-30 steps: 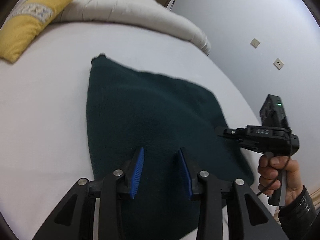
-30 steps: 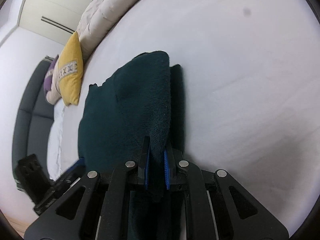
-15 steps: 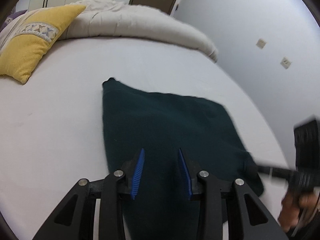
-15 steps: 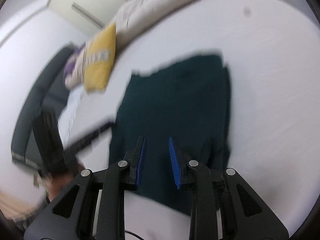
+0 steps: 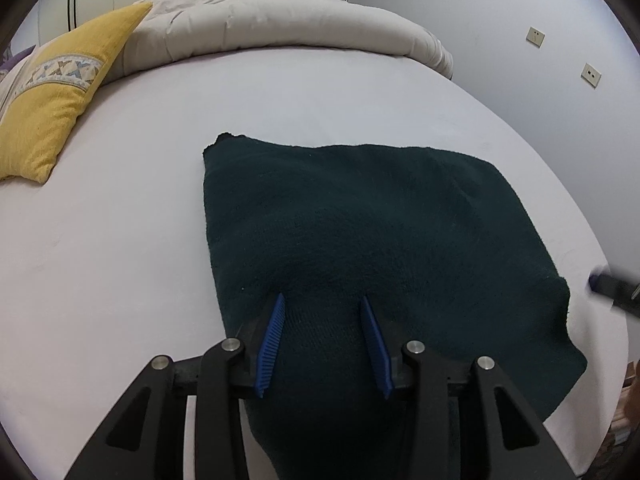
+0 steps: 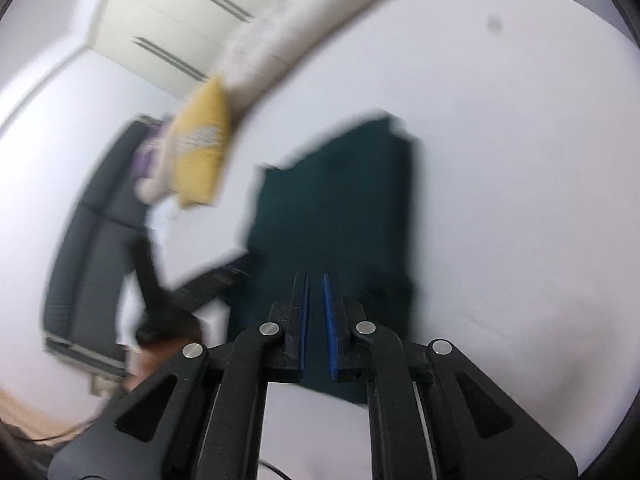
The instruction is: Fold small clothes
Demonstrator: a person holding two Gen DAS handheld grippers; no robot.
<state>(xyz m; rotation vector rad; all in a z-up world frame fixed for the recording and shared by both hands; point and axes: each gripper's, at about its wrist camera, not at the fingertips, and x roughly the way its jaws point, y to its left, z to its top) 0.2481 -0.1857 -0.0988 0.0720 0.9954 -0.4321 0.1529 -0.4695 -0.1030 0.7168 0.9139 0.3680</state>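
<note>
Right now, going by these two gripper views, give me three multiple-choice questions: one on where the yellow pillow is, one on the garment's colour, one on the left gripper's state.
1. Seen from the left wrist, where is the pillow relative to the garment?
A. Far left of it
B. On top of it
C. Under it

2. What colour is the garment?
A. Red
B. Dark green
C. White

3. How does the left gripper stand?
A. Shut on the garment
B. Shut on the pillow
C. Open over the garment

Answers: 1 A, the pillow lies apart at the bed's far left; 2 B, the knit is dark green throughout; 3 C, its blue pads stand wide apart with nothing pinched.
</note>
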